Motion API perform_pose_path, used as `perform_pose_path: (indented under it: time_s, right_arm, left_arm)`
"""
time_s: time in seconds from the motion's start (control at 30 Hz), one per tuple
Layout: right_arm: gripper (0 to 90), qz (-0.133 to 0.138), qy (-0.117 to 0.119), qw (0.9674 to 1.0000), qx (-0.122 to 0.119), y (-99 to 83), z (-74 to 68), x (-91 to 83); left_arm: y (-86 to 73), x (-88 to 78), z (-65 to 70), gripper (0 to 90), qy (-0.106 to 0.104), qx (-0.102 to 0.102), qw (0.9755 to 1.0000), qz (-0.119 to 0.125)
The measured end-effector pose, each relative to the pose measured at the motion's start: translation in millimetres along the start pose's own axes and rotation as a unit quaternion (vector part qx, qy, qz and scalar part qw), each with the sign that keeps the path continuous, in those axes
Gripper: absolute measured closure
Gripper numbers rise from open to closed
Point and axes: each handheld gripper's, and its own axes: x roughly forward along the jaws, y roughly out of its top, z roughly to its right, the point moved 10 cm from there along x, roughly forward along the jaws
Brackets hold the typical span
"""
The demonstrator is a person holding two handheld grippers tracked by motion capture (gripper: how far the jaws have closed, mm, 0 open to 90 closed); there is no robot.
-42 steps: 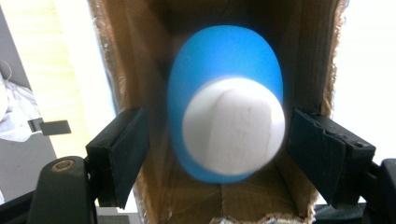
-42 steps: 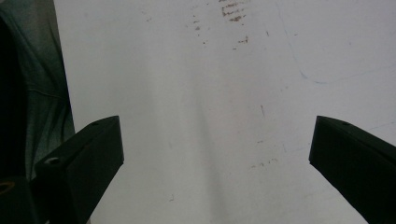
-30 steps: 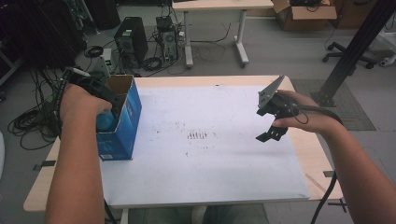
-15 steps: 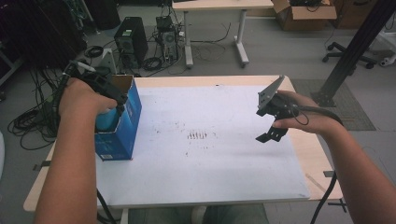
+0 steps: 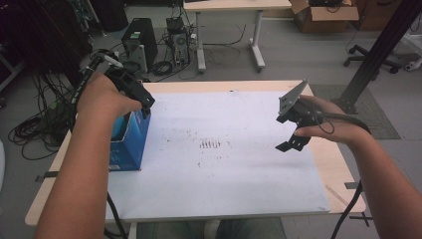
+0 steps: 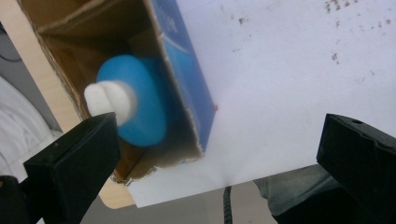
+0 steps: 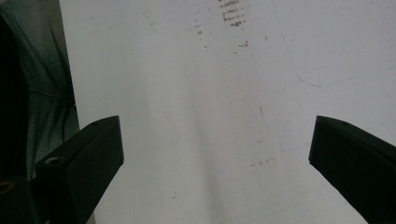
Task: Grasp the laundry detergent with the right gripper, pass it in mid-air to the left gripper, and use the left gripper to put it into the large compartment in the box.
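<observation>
Left of the high view: my left gripper [image 5: 142, 102] hangs above the open top of the blue cardboard box [image 5: 130, 142], which stands at the left edge of the white sheet [image 5: 224, 164] on the wooden table [image 5: 343, 169]. In the left gripper view the jaws have just been opening and stand wide apart with nothing between them; at upper left a blue bottle with a white cap [image 6: 128, 105] sits inside the box, clear of both pads. Centre of the sheet, dark smudges [image 5: 211, 144]. Right of the high view: my right gripper [image 5: 291, 127] hovers over bare sheet, jaws spread wide and empty in the right gripper view
</observation>
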Motion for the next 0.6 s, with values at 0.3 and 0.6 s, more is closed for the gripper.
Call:
perform_pose_path:
  time_s: [0.3,0.6]
  right_arm:
    - [3.2,-0.004,-0.001,1.0,0.004,-4.2,-0.4,-3.8]
    - [3.2,-0.007,-0.002,1.0,0.002,-0.5,2.1,-5.8]
  left_arm:
    - [17.8,-32.1,31.1,0.2,-0.006,0.064,0.9976,0.023]
    - [28.7,-50.9,77.5,0.2,-0.008,0.171,0.9844,0.041]
